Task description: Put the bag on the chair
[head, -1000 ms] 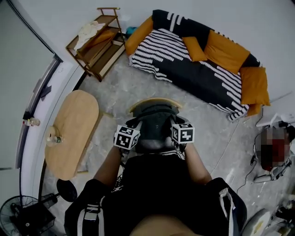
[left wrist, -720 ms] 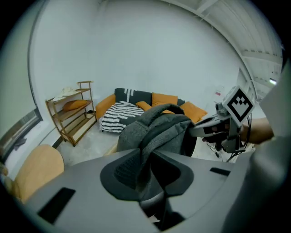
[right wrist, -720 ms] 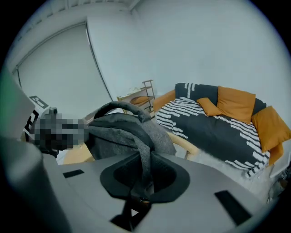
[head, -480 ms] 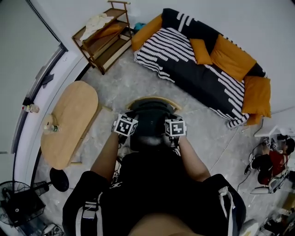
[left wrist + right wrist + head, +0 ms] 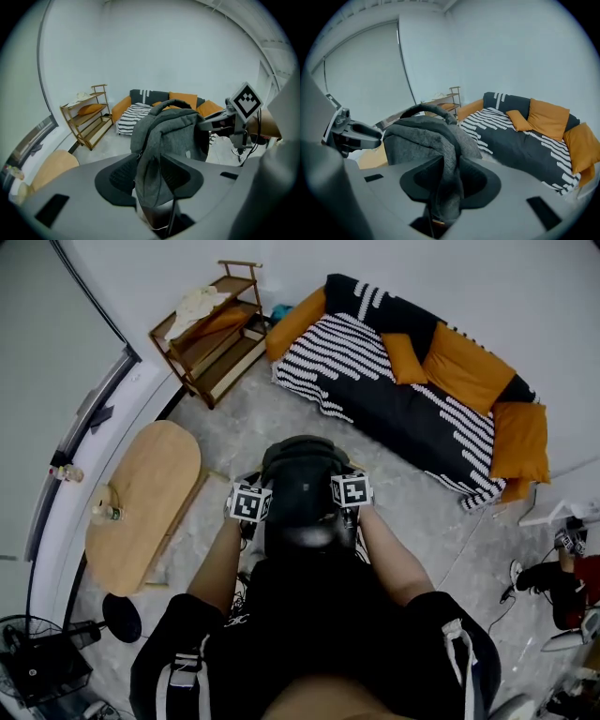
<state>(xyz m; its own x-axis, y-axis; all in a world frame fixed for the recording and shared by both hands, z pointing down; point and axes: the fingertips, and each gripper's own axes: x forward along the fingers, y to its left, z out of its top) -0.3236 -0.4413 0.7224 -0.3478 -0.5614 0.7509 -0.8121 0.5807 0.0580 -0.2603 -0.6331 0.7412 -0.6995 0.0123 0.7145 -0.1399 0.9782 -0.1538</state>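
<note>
Overhead, head view: grey marbled floor (image 5: 234, 418), striped sofa (image 5: 403, 390), oval table (image 5: 141, 493); bag (image 5: 302, 493) hangs between left gripper (image 5: 258, 507) and right gripper (image 5: 347, 498). Left gripper view: jaws opening, bag cloth between them. Right gripper view: likewise opening around cloth; only here, tall window (image 5: 361, 79).

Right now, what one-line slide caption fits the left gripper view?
Left gripper, jaws opening around a grey fabric backpack; black-and-white striped sofa with orange cushions behind.

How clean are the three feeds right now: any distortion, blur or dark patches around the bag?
Head view: fisheye bends straight edges; the bag reads nearly black against the dark shirt. Left gripper view: black vignette in the corners, strong barrel curve, bag fabric sharp. Right gripper view: same vignette and curve, flat even light, sofa crisp.
</note>
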